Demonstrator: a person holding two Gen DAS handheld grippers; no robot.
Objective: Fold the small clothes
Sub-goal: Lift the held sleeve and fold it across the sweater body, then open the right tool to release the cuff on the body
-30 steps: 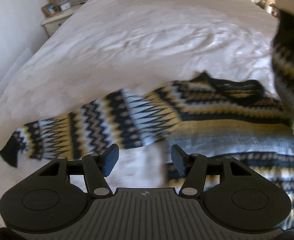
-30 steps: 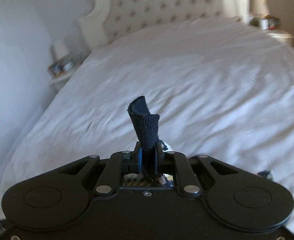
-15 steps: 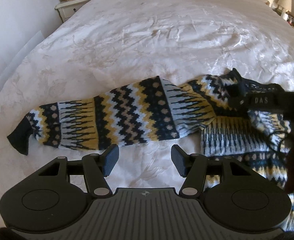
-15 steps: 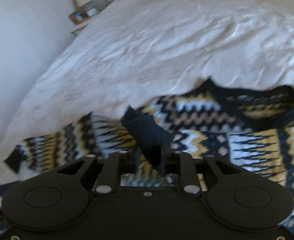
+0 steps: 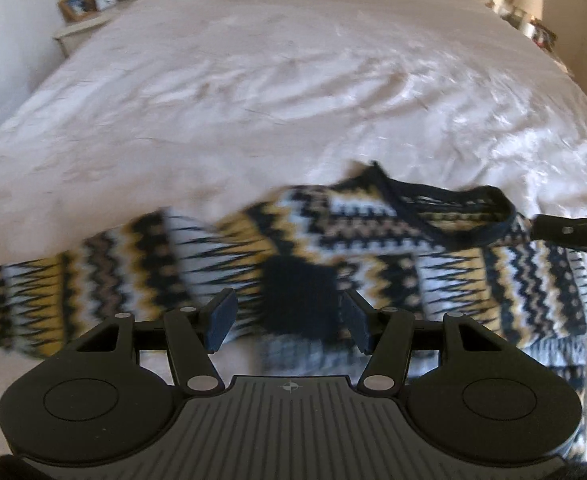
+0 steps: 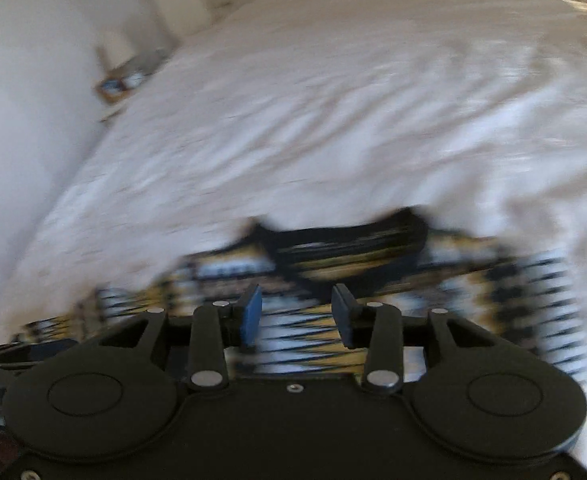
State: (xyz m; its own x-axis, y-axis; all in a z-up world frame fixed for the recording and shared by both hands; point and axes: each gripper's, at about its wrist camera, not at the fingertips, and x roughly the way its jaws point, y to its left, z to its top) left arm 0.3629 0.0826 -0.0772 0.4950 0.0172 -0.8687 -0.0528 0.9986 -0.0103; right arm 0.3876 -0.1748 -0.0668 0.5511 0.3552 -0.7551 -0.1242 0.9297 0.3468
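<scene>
Both hand-held grippers, left [image 5: 289, 322] and right [image 6: 296, 317], agape above zigzag-knit sweater [image 5: 373, 240] on rumpled white bedspread [image 5: 293, 92].

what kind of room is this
Most likely a bedroom: the sweater lies on a wide bed with white bedding, and a nightstand holding framed pictures stands beside it.

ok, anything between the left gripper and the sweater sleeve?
Nothing visible. The left gripper is open right over the sweater, with the sleeve stretched to its left on the bed, uncovered.
</scene>
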